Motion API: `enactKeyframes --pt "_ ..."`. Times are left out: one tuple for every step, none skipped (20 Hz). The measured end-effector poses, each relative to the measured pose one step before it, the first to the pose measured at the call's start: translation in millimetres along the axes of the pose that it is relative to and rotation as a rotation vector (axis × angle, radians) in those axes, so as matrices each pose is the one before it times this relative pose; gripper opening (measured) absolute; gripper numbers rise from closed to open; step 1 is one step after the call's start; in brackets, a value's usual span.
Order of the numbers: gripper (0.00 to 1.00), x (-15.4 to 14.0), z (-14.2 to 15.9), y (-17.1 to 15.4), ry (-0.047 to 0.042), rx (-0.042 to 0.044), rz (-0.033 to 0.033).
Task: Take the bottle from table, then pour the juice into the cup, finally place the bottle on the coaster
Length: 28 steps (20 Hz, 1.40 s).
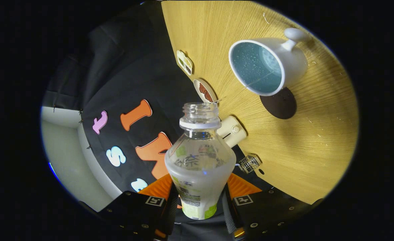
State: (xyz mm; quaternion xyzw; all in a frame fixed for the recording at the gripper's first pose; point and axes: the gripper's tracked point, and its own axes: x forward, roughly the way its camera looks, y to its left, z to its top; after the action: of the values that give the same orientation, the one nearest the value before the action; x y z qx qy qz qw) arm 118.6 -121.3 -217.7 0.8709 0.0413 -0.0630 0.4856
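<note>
My gripper (200,201) is shut on the clear plastic bottle (200,160), both fingers pressing its labelled lower body. The bottle is uncapped, with a white neck ring, and holds cloudy whitish juice in its lower part. The whole view is rolled, so the wooden table (300,150) stands steeply tilted beyond the bottle. A thin stream runs from the bottle's mouth toward the white cup (267,65), which has a blue inside and a handle on its far side. Just beside the cup, nearer the bottle, lies the dark round coaster (279,103).
Along the table's edge near the black cloth wall sit two small decorated tiles (184,62) (204,91), a cream cylinder-shaped object (232,130) just behind the bottle's neck, and a small clear faceted item (249,163). Droplets speckle the wood around the cup.
</note>
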Motion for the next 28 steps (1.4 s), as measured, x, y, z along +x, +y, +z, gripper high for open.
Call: enactKeyframes --pt "0.6 0.06 1.0 -0.9 -0.00261 -0.00385 -0.00181" --pt "0.6 -0.18 0.24 -0.31 0.00098 -0.01107 -0.00467" --pt "0.6 0.37 0.49 -1.32 -0.00223 -0.0138 -0.00598" --pt "0.6 0.08 -0.75 -0.52 -0.00028 -0.01681 -0.00573" --pt "0.6 0.2 -0.79 -1.36 0.00157 -0.02461 -0.00736" --pt "0.6 1.31 -0.33 -1.46 -0.00015 -0.02877 -0.00736" --pt "0.6 -0.15 -1.42 -2.4 0.00604 -0.03791 -0.00739" --pt "0.6 -0.02 0.01 -3.33 0.0017 -0.04061 -0.00881" --pt "0.6 1.79 -1.0 -1.64 0.00065 -0.04078 -0.00736" --pt "0.6 0.41 0.16 -1.65 0.00233 -0.04327 -0.00556" --pt "0.6 -0.12 -0.31 -2.27 0.0002 -0.04922 -0.00951" --pt "0.6 -0.02 -0.71 -3.07 0.00068 -0.06088 -0.01333" --pt "0.6 0.31 -0.62 -4.85 -0.0005 -0.07158 -0.01988" --pt "0.6 1.71 -2.52 -4.9 -0.00293 -0.07611 -0.02411" --pt "0.6 -1.31 0.5 -5.18 -0.00905 -0.07307 -0.02647" --pt "0.6 -0.2 -2.23 2.96 -0.00695 -0.07314 -0.01686" --pt "0.6 -0.38 -0.42 -0.8 -0.00674 -0.07356 -0.01608" --pt "0.6 -1.09 -0.3 0.62 -0.01065 -0.07695 -0.01403" --pt "0.6 0.33 1.1 3.32 -0.0082 -0.07886 -0.01163" --pt "0.6 0.73 0.25 3.75 -0.00778 -0.07865 -0.01414" --pt "0.6 1.28 2.0 2.13 -0.00969 -0.0852 -0.01282" --pt "0.61 1.28 1.2 2.01 -0.01297 -0.09512 -0.016" --pt "0.6 2.19 2.21 -0.15 -0.01739 -0.10366 -0.01382" --pt "0.6 2.38 2.4 0.33 -0.01649 -0.10418 -0.01969" --pt "0.61 3.62 0.97 -3.26 -0.01259 -0.09211 -0.02472" --pt "0.6 4.37 -3.22 -0.7 -0.00085 -0.08515 -0.01801" --pt "0.6 3.55 -1.79 -0.14 -0.00739 -0.06699 -0.01249" --pt "0.61 3.94 0.2 -0.34 -0.00915 -0.06849 -0.01044"
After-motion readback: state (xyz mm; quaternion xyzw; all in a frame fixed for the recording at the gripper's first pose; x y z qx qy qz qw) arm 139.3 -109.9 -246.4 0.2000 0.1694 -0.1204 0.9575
